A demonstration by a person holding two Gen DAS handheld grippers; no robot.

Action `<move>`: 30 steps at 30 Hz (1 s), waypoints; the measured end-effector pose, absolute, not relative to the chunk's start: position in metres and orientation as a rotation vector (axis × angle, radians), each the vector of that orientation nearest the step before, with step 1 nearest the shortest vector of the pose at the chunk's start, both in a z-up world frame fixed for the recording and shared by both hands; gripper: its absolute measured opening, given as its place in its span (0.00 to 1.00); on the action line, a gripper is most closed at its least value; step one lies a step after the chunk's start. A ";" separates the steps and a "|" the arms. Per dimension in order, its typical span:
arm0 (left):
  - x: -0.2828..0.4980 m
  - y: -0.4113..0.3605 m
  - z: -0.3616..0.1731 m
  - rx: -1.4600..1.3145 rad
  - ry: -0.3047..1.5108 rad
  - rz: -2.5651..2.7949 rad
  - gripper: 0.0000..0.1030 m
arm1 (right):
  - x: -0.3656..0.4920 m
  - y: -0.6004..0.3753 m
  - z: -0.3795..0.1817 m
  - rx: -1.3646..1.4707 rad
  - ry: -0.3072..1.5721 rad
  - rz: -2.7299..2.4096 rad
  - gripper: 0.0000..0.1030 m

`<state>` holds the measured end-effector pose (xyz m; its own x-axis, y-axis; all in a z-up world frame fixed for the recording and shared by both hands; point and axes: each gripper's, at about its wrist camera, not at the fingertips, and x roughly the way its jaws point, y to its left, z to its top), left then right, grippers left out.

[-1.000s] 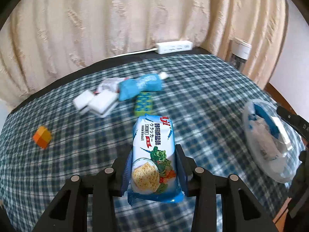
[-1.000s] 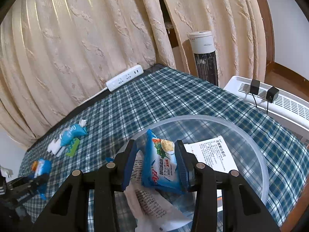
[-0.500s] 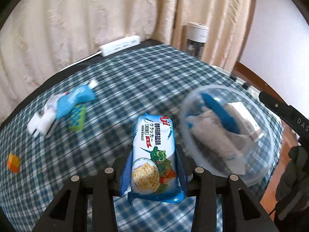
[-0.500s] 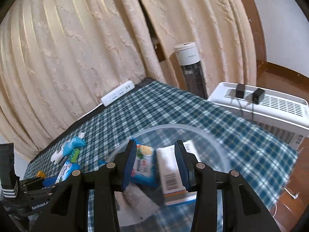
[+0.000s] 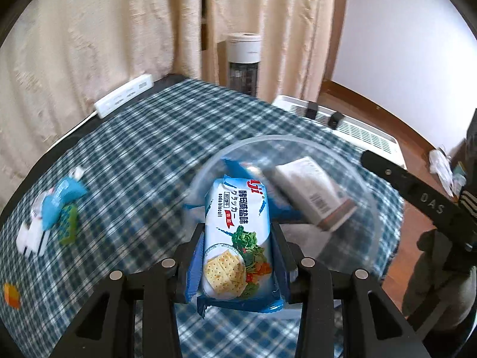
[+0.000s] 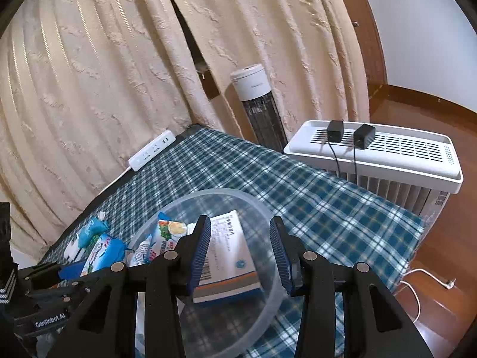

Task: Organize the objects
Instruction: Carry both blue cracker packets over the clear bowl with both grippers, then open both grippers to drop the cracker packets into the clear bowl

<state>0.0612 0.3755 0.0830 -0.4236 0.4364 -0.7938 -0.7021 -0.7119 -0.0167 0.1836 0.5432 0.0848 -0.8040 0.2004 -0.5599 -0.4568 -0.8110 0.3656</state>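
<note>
My left gripper point(image 5: 237, 230) is shut on a blue and white cracker pack point(image 5: 237, 244), held lengthwise between its pads. The pack's far end hangs over the near rim of a clear plastic bowl point(image 5: 298, 138) on the plaid cloth. A white box with a barcode point(image 5: 313, 191) and another blue snack pack point(image 6: 167, 235) lie inside the bowl. My right gripper point(image 6: 240, 238) hovers over the bowl's rim point(image 6: 262, 205), open, and the box point(image 6: 229, 256) shows through the gap between its jaws. The held cracker pack point(image 6: 104, 253) appears at that view's lower left.
Loose items lie on the cloth at left: a blue packet point(image 5: 59, 197), a green item point(image 5: 68, 223), white pieces point(image 5: 32, 232), an orange cube point(image 5: 12, 295). A power strip point(image 5: 125, 100) sits by the curtain. A tower fan point(image 6: 259, 107) and white appliance point(image 6: 372, 155) stand beyond the table.
My left gripper has swung right with the cracker pack, from the loose items to the bowl's near rim. My right gripper has drawn back from the blue pack in the bowl.
</note>
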 end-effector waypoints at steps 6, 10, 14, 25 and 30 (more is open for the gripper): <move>0.072 0.400 0.086 -1.031 0.443 2.100 0.42 | 0.191 0.549 0.086 -0.716 0.705 2.577 0.42; 0.073 0.413 0.088 -1.018 0.445 2.074 0.42 | 0.195 0.552 0.083 -0.714 0.716 2.565 0.42; 0.067 0.423 0.090 -1.023 0.426 2.049 0.42 | 0.196 0.553 0.081 -0.717 0.725 2.559 0.42; 0.051 0.411 0.101 -0.983 0.381 2.128 0.84 | 0.194 0.550 0.078 -0.732 0.721 2.559 0.42; 0.042 0.402 0.100 -0.995 0.394 2.180 0.86 | 0.192 0.546 0.079 -0.737 0.721 2.566 0.42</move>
